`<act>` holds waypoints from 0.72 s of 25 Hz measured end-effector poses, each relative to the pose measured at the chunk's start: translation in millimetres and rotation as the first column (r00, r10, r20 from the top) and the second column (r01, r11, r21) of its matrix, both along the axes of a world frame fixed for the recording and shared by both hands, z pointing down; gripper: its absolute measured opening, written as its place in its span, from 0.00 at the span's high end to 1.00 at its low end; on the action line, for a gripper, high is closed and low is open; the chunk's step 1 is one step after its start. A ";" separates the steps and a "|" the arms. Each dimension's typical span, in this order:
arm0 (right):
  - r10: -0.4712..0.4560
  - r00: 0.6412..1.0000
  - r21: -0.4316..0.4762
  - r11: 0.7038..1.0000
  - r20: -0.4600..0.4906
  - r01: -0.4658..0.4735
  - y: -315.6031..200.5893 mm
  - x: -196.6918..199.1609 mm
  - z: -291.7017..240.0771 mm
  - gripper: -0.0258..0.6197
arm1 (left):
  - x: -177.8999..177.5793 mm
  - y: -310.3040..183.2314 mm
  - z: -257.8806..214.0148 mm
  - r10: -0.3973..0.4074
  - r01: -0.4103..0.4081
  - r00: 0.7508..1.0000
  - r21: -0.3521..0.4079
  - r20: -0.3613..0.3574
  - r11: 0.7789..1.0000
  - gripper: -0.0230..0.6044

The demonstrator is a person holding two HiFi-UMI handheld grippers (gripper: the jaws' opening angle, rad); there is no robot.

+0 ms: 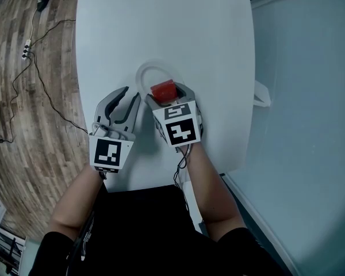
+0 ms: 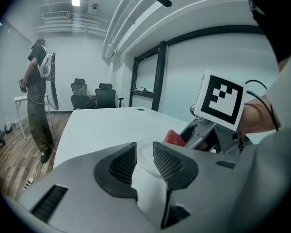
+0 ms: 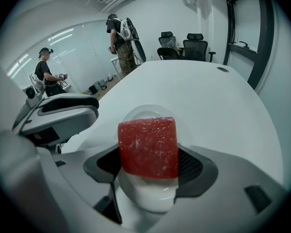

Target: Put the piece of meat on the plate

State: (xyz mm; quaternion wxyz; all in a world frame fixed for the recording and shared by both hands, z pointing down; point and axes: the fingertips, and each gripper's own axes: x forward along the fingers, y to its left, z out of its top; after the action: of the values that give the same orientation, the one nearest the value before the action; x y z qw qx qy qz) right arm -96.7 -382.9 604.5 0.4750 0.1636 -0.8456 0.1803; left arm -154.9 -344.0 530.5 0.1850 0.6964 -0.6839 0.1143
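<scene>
Red meat (image 3: 148, 147) is hanging clamped in the right gripper (image 1: 168, 94) over the plate (image 1: 142, 73), the left gripper (image 1: 132, 94) idling beside, jaws apart.

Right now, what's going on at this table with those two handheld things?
A person at a white table holds a gripper in each hand. The right gripper is shut on a red piece of meat and holds it over a white plate, not yet released. The left gripper is open and empty, just left of the plate.
</scene>
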 end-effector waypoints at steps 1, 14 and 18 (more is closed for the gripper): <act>-0.001 1.000 -0.005 1.000 0.001 0.001 0.7 -0.5 -0.5 0.47 | 0.0 -0.6 -0.2 0.000 0.000 1.000 0.000 0.000 1.000 0.79; -0.007 1.000 -0.006 1.000 0.013 0.007 2.1 -1.7 -2.0 0.47 | 1.3 0.7 1.6 -0.001 0.001 1.000 -0.008 -0.012 1.000 0.79; -0.004 1.000 -0.004 1.000 0.015 0.004 1.7 -2.2 -2.5 0.47 | 1.2 1.8 2.0 -0.002 0.002 1.000 -0.009 -0.014 1.000 0.79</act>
State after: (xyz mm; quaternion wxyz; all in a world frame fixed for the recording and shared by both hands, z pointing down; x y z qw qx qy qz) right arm -98.9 -381.2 602.1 0.4692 0.1597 -0.8492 0.1824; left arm -153.6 -342.2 532.6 0.1930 0.6956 -0.6829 0.1121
